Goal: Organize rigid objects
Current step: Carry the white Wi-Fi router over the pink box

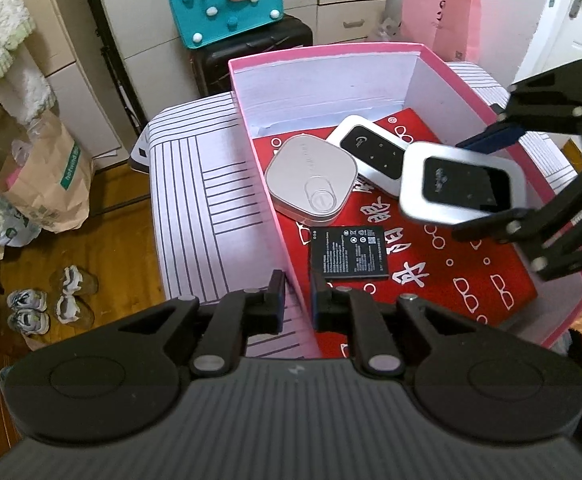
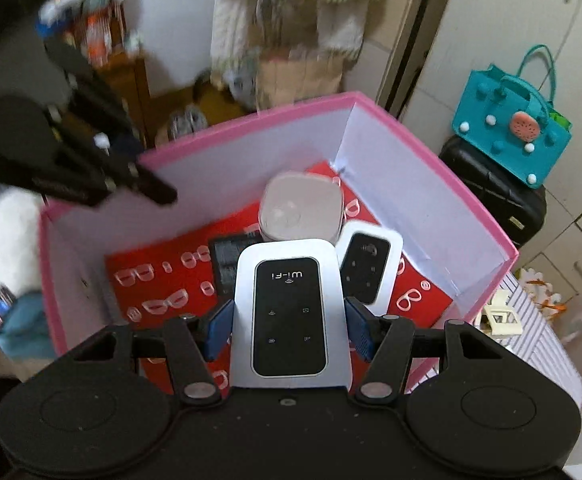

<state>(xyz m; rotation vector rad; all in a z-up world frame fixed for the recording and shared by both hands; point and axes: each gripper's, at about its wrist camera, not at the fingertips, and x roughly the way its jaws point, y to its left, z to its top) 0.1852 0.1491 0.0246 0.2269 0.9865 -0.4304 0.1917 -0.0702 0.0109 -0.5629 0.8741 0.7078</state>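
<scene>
A pink box point(image 1: 323, 50) with white inner walls and a red floor sits on a striped surface. In it lie a grey rounded case point(image 1: 311, 178), a white Wi-Fi router point(image 1: 369, 152) and a black battery point(image 1: 349, 252). My right gripper point(image 2: 289, 326) is shut on a second white Wi-Fi router point(image 2: 289, 312) and holds it over the box; the left wrist view shows this router point(image 1: 461, 184) and the gripper point(image 1: 491, 184) at right. My left gripper point(image 1: 295, 300) is nearly closed around the box's near wall; it shows in the right wrist view point(image 2: 159, 192) at left.
A teal felt bag point(image 1: 225, 2) sits on a black suitcase point(image 1: 251, 56) behind the box. A pink paper bag point(image 1: 441, 16) stands at back right. A brown paper bag point(image 1: 47, 184) and shoes point(image 1: 47, 300) are on the wooden floor at left.
</scene>
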